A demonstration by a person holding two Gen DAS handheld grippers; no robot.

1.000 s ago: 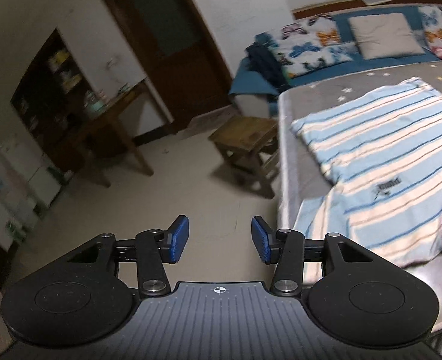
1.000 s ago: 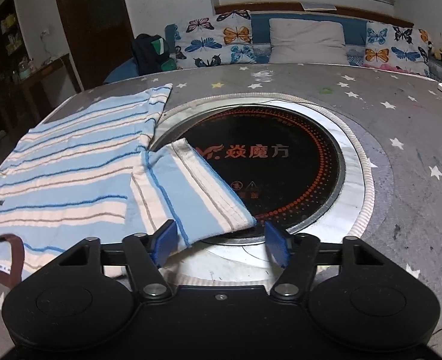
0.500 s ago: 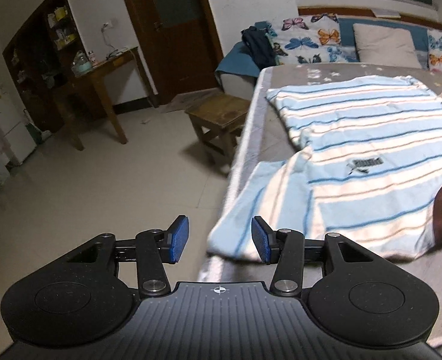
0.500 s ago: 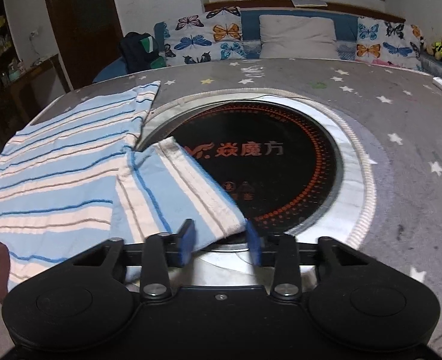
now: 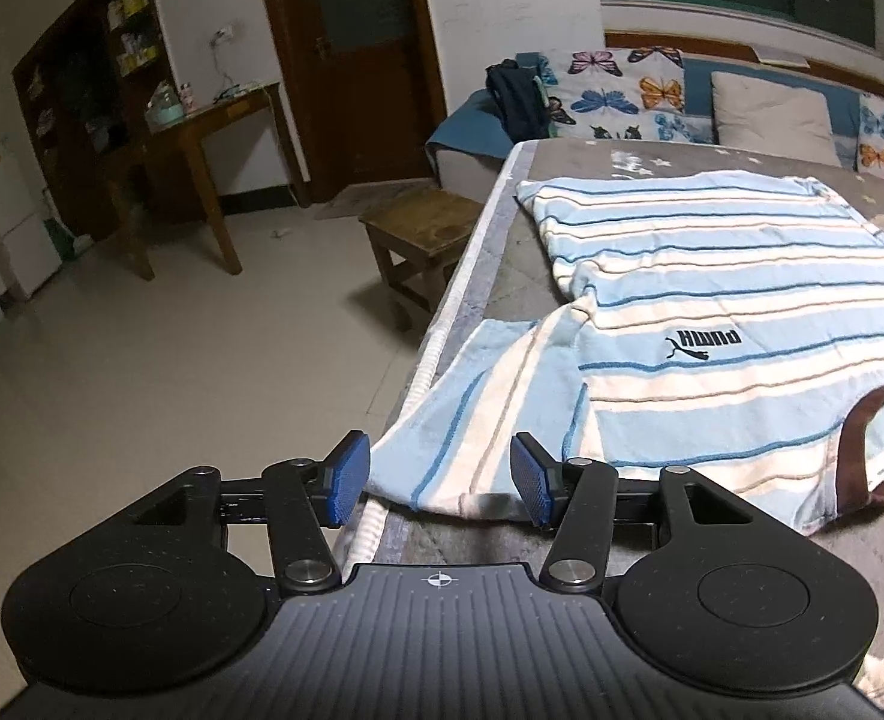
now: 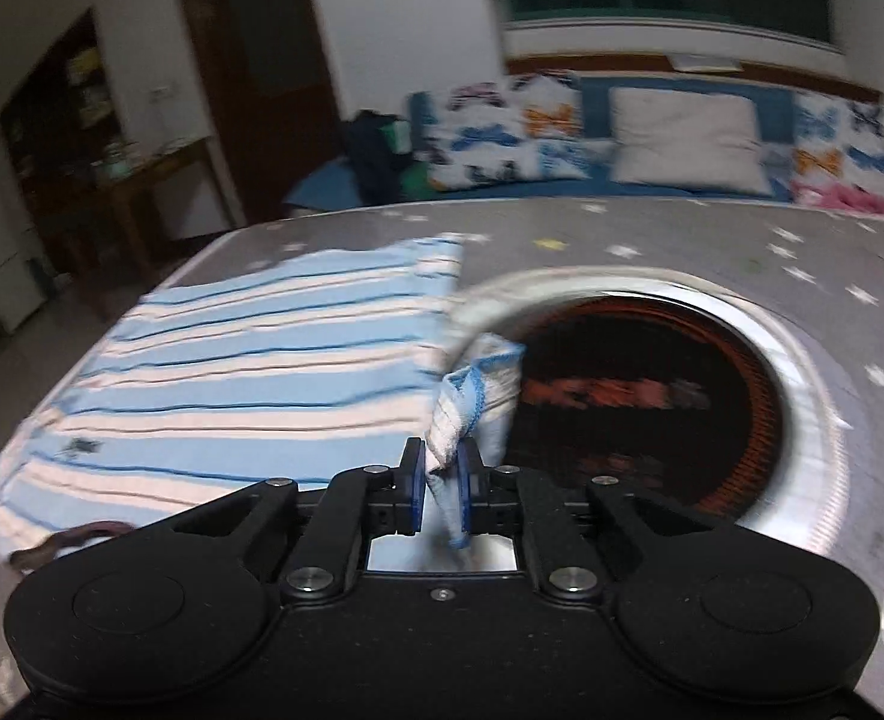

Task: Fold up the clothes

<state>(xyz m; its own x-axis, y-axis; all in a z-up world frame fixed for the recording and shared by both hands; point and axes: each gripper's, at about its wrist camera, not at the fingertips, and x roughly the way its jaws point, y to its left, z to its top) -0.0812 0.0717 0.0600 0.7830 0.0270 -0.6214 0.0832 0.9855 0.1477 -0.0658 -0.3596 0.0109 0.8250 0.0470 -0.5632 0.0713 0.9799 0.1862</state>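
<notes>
A light-blue and white striped T-shirt [image 5: 724, 306] with a brown collar lies flat on the grey star-patterned table [image 5: 502, 276]. Its left sleeve [image 5: 478, 426] hangs over the table's near-left edge. My left gripper [image 5: 439, 483] is open, its blue pads on either side of that sleeve's hem without touching it. In the right wrist view the same shirt [image 6: 250, 372] spreads to the left, and my right gripper [image 6: 442, 486] is shut on the other sleeve [image 6: 472, 402], which is lifted and bunched above the table.
A round black induction hob [image 6: 640, 408] with a metal ring is set into the table's middle. A wooden stool [image 5: 418, 234] stands beside the table's left edge, a wooden desk [image 5: 202, 138] further back. A sofa with butterfly cushions [image 5: 622, 90] runs along the far wall.
My right gripper has shut on the right sleeve and lifted it off the hob. My left gripper has moved closer to the left sleeve's hem, still open.
</notes>
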